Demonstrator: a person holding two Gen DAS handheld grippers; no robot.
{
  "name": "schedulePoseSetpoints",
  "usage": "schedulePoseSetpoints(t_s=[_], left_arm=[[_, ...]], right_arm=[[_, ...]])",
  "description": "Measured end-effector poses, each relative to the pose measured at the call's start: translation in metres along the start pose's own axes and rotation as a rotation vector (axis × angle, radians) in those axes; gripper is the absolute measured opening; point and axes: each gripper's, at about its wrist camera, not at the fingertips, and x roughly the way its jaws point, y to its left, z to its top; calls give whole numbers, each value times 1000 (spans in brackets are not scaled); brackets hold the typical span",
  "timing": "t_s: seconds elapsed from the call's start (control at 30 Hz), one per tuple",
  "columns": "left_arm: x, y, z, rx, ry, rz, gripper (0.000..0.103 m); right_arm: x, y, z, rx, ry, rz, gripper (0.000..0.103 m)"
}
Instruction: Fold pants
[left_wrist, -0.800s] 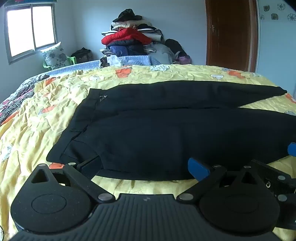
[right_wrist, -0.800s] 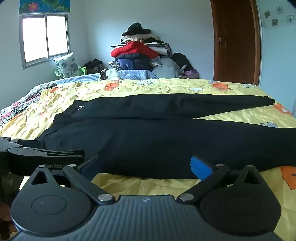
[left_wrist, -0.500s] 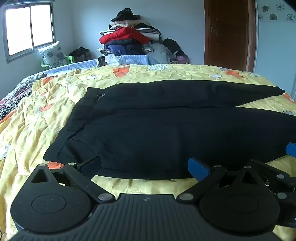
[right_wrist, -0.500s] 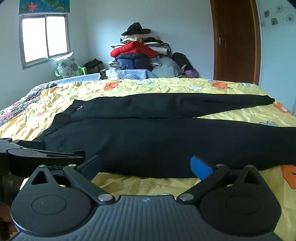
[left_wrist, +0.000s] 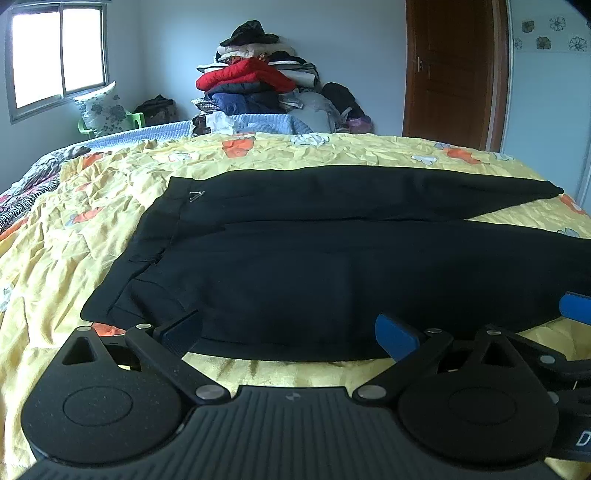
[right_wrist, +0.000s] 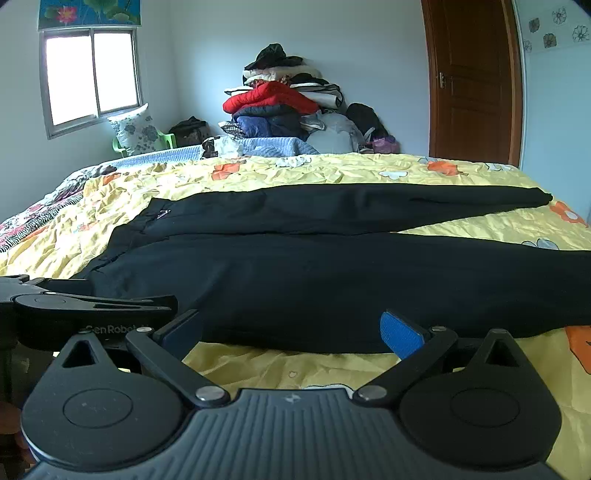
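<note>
Black pants (left_wrist: 314, 266) lie flat on a yellow flowered bedspread (left_wrist: 92, 229), waistband to the left, both legs running right. In the right wrist view the pants (right_wrist: 332, 273) fill the middle, the far leg ending near the bed's right edge. My left gripper (left_wrist: 288, 334) is open, its blue pads just over the pants' near hem by the waist end, nothing between them. My right gripper (right_wrist: 291, 332) is open too, hovering at the near edge of the closer leg. The left gripper's body (right_wrist: 85, 306) shows at the left of the right wrist view.
A tall pile of clothes (left_wrist: 255, 85) stands beyond the bed's far side. A window (left_wrist: 55, 59) and a pillow on a green chair (left_wrist: 105, 110) are at the far left. A brown door (left_wrist: 454, 70) is at the far right. A patterned blanket (left_wrist: 26, 192) lies on the bed's left side.
Both views barely shift; the left gripper has eased slightly nearer the pants' near hem. Both grippers stay open with nothing held.
</note>
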Motion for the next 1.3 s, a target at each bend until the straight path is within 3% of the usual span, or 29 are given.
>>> schedulePoseSetpoints(t_s=[0.7,1.3], left_arm=[[0,-4,0,28,-3,56,102],[2,1,0,13,11,57,102]], right_arm=[[1,0,0,5,-2,5,103],[-1,1,-1,11,-16,39,103]])
